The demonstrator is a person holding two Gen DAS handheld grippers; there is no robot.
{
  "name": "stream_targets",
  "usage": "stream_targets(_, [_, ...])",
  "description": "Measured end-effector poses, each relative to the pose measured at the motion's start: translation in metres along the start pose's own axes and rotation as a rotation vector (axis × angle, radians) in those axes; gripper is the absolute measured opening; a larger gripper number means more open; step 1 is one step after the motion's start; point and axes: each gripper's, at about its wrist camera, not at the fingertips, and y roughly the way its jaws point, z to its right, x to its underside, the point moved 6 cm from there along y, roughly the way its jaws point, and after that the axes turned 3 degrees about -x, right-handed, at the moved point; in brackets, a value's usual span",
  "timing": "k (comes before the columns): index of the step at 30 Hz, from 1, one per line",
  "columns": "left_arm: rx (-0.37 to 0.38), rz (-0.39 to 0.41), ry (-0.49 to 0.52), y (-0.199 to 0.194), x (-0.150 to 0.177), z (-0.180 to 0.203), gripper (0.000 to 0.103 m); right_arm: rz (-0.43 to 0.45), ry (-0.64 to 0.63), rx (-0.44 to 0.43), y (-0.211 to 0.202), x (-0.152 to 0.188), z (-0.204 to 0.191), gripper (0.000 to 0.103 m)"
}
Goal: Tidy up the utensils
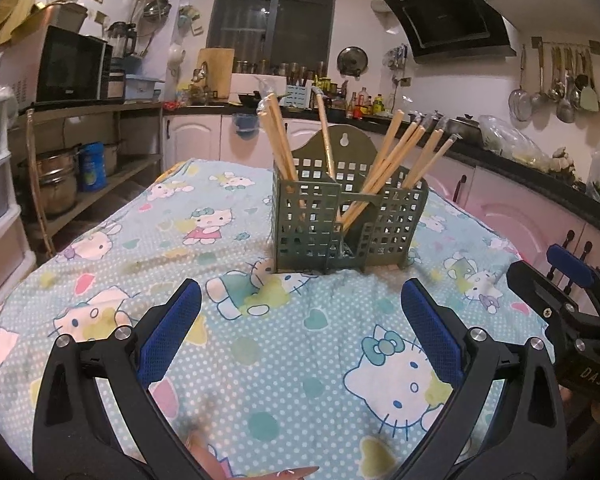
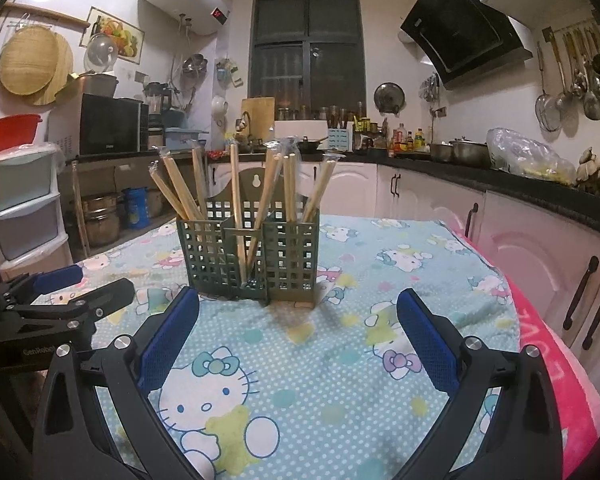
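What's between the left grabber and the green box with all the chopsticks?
Nothing but cartoon-cat tablecloth. In the left wrist view, the stretch from the left hand-held gripper to the green holder is bare cloth.

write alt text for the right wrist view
A green slotted holder full of upright wooden chopsticks stands on a cartoon-cat tablecloth in a kitchen. The open, empty right gripper points at it; the left gripper sits at the left edge.
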Motion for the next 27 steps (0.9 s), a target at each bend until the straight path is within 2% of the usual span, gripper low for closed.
stream_targets(27, [-0.019, -0.004, -0.04, -0.0007, 0.0005, -0.0098, 0.092, -0.002, 0.009, 0.012, 0.0001, 0.0027, 0.0034, 0.096])
